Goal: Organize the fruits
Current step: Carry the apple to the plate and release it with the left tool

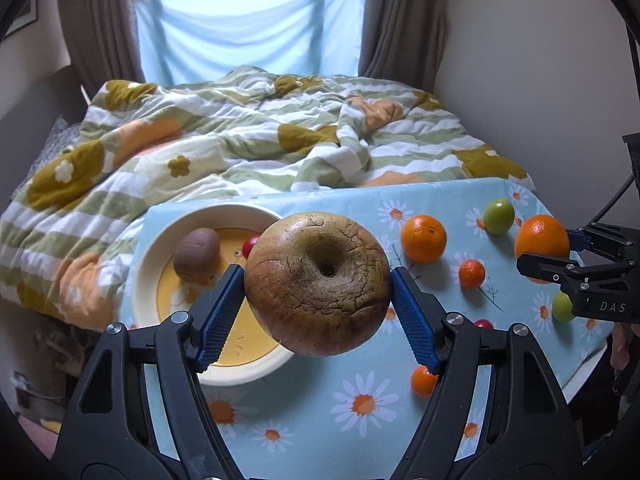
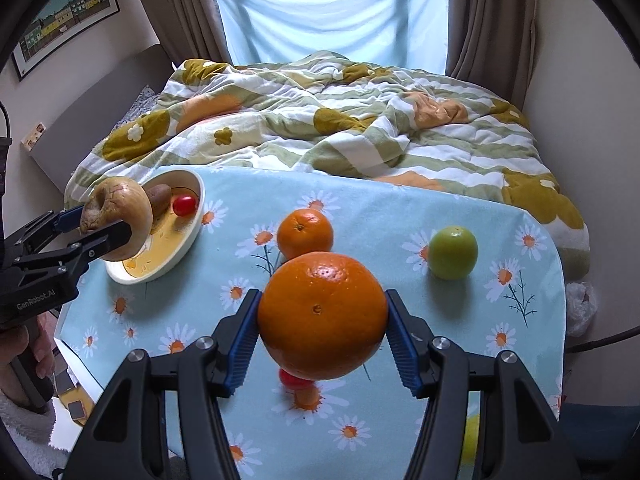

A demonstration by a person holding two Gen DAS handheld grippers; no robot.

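Left gripper [image 1: 318,294] clamps a cracked brown-green apple [image 1: 317,283] in the air; right gripper [image 2: 322,334] clamps a large orange [image 2: 322,315].

Apple hangs over the near rim of the yellow-and-cream bowl [image 1: 146,264], which holds a kiwi [image 1: 197,253] and a red cherry tomato [image 2: 184,205]. On the daisy tablecloth [image 1: 320,408]: a medium orange [image 2: 305,233], a green fruit [image 2: 453,253], a small mandarin [image 1: 471,274], well apart. Rumpled quilt [image 1: 240,136] behind the table.

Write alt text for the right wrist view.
The right gripper clamps a large round orange above a daisy-print blue tablecloth. At left, the left gripper holds a brownish wrinkled apple over a cream bowl.
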